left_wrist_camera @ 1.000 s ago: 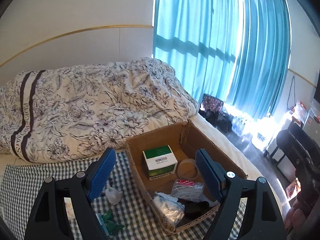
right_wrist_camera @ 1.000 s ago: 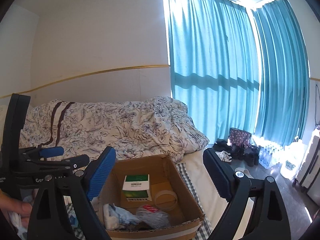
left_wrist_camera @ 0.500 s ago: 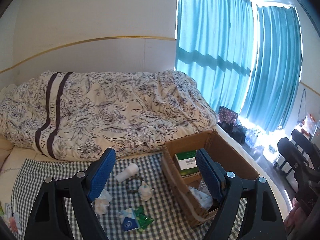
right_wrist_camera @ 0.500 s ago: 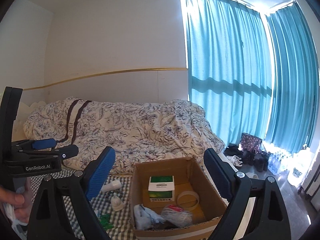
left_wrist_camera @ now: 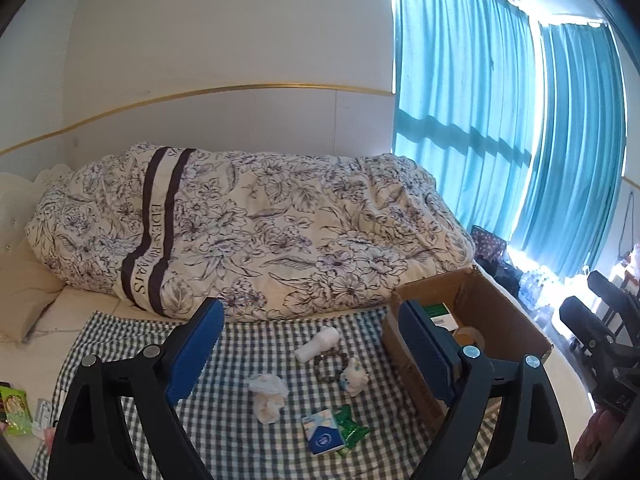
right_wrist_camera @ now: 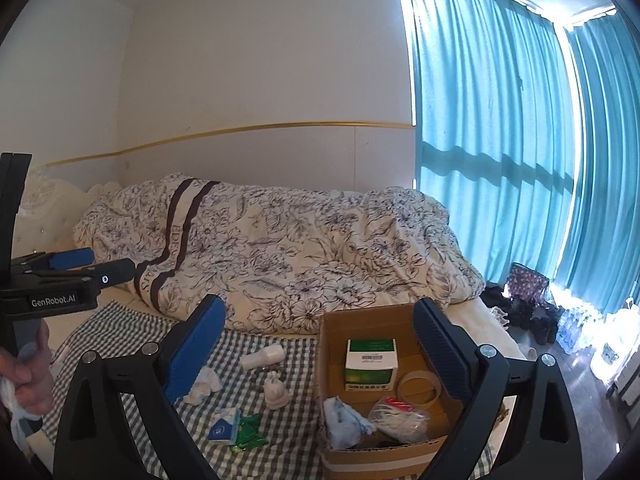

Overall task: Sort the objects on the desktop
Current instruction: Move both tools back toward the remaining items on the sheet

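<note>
— So, both grippers up above the bed?
— Yes. Left gripper (left_wrist_camera: 310, 350) spread wide, blue fingers (left_wrist_camera: 196, 346) released, holding nothing. Right gripper (right_wrist_camera: 318, 354) likewise parted and bare, hanging over the near edge of the green-and-white checked cloth (right_wrist_camera: 132, 328).
— And on the cloth?
— Scattered loosely: white plastic roll-on bottle (left_wrist_camera: 318, 344) lying on its side, small white figurine (left_wrist_camera: 354, 378) just in front of it beside a dark beaded bracelet (left_wrist_camera: 326, 364), crumpled white tissue (left_wrist_camera: 266, 394) to the left. Nearer still, blue-and-white tissue packet (left_wrist_camera: 322, 432) touching a green foil sachet (left_wrist_camera: 352, 432).
— Anything already boxed?
— Open brown cardboard box (right_wrist_camera: 404, 456) sitting at the right end of the cloth. Inside: green-and-white carton (right_wrist_camera: 372, 362) at the back, tan roll of tape (right_wrist_camera: 420, 390) lying flat beside it, clear bag with red and white contents (right_wrist_camera: 398, 420) at the front, pale blue crumpled plastic wrap (right_wrist_camera: 340, 424) in the near left corner.
— Surroundings?
— Floral duvet with two dark stripes (left_wrist_camera: 248, 232) bunched behind the cloth, teal curtains (right_wrist_camera: 500, 140) at the window (strong daylight through them). Seen from the right wrist: a hand (right_wrist_camera: 24, 380) gripping the left tool's handle at the picture's edge. Green snack packet (left_wrist_camera: 14, 410) off the cloth, far left.
</note>
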`<action>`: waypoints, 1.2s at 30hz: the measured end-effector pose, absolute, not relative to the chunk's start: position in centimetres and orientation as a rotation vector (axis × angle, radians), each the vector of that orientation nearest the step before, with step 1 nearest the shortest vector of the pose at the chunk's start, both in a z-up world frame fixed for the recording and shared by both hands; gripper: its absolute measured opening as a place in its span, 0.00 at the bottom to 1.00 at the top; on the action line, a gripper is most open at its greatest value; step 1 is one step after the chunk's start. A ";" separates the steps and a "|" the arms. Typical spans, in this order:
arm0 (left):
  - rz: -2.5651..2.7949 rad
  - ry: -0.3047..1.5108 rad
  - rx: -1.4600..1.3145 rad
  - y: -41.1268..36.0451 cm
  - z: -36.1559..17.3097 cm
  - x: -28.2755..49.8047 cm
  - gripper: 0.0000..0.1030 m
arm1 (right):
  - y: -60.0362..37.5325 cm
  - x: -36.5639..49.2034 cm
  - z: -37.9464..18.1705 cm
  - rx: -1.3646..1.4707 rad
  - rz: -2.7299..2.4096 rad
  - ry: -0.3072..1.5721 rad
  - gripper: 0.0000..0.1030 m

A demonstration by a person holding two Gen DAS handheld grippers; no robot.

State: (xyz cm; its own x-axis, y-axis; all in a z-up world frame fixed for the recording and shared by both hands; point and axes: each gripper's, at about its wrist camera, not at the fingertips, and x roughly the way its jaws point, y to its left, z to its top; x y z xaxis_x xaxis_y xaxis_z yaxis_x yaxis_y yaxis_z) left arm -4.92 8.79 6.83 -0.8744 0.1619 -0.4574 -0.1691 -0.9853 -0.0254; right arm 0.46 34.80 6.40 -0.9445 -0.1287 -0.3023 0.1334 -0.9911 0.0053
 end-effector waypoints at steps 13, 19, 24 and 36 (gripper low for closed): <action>2.954 0.018 -0.720 3.4 5.6 -5.4 1.00 | 30.8 -1.5 5.2 0.561 -2.861 0.068 0.97; 2.972 0.008 -0.761 1.3 4.3 -6.2 1.00 | 29.2 -4.6 2.6 0.755 -2.711 0.005 1.00; 2.977 -0.024 -0.824 -0.5 2.4 -7.2 1.00 | 27.7 -5.8 0.4 0.845 -2.652 0.047 1.00; 2.944 0.020 -1.002 -2.1 -3.6 -10.9 1.00 | 22.8 -8.0 -9.9 1.096 -2.470 0.182 1.00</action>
State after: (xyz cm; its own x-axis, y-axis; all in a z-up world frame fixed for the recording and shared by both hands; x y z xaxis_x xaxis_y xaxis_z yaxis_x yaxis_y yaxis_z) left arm -10.90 -2.08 -3.56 -0.7919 0.0257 -0.6101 -0.0341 -0.9994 0.0021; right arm -7.99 22.76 -9.90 -0.5956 -0.3308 -0.7320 0.4345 -0.8991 0.0528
